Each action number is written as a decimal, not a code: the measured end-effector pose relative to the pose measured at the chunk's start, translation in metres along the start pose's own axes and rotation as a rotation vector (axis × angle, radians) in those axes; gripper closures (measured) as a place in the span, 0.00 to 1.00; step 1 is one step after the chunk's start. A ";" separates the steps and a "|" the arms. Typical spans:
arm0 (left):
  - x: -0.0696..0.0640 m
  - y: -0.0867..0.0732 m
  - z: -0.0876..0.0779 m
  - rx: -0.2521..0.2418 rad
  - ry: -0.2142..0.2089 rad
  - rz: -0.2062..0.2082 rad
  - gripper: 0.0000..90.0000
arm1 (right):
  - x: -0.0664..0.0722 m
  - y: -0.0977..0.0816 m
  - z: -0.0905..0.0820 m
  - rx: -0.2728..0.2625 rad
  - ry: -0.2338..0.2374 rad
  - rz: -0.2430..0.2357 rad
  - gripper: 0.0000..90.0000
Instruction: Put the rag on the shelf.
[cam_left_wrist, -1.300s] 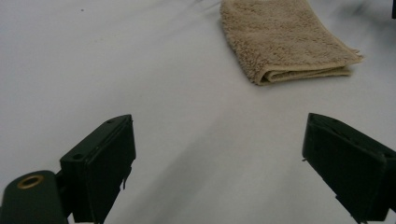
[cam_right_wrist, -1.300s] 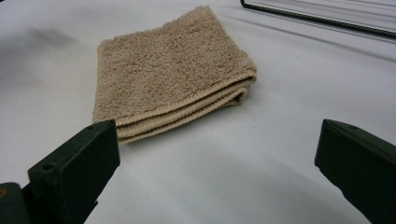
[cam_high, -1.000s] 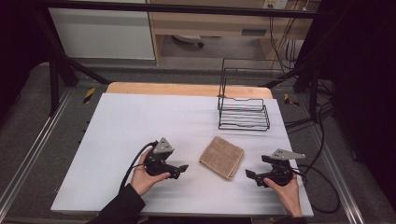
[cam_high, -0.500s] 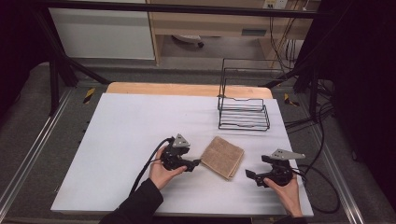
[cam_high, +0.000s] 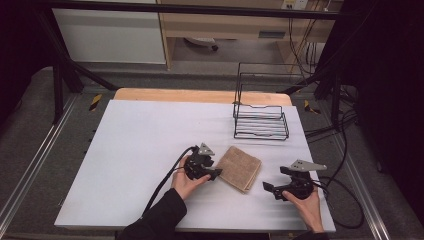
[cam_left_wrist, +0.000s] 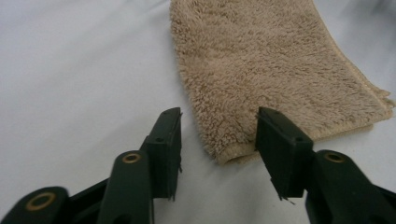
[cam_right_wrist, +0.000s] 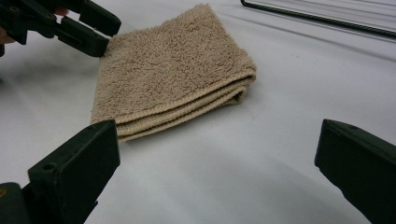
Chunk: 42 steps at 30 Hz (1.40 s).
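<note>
A folded tan towel lies flat on the white table, front centre. My left gripper is at the towel's left corner. In the left gripper view the jaws have just been closing, and the towel's corner lies between them with a gap still beside the left jaw. My right gripper rests just right of the towel, pointing at it. In the right gripper view its jaws stand wide open with nothing between them, the towel ahead and the left gripper beyond it.
A black wire rack stands at the back right of the table, its base bar visible behind the towel. Cables trail from both grippers. The table's front edge runs just below the hands.
My left gripper has moved right across the table to the towel's corner, and its jaws have narrowed. The right gripper and the towel have stayed put.
</note>
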<state>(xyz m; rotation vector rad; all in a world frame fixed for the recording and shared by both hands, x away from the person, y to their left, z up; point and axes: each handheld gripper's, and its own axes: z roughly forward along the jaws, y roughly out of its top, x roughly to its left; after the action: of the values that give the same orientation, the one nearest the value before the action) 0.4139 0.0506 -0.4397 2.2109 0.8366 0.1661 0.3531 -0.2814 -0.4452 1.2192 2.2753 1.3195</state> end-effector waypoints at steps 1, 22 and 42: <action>0.001 0.000 0.002 0.004 -0.007 -0.008 0.63 | 0.000 0.000 0.000 0.000 0.001 0.000 0.01; -0.008 0.000 0.006 0.022 -0.023 -0.054 0.95 | 0.000 0.000 0.002 0.004 0.007 -0.005 0.01; -0.027 -0.027 -0.033 0.035 -0.027 -0.135 0.96 | 0.001 0.000 0.002 0.004 0.008 0.000 0.01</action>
<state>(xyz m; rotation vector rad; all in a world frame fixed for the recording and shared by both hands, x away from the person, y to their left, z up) 0.3670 0.0678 -0.4312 2.1755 0.9767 0.0565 0.3534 -0.2794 -0.4461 1.2170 2.2851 1.3227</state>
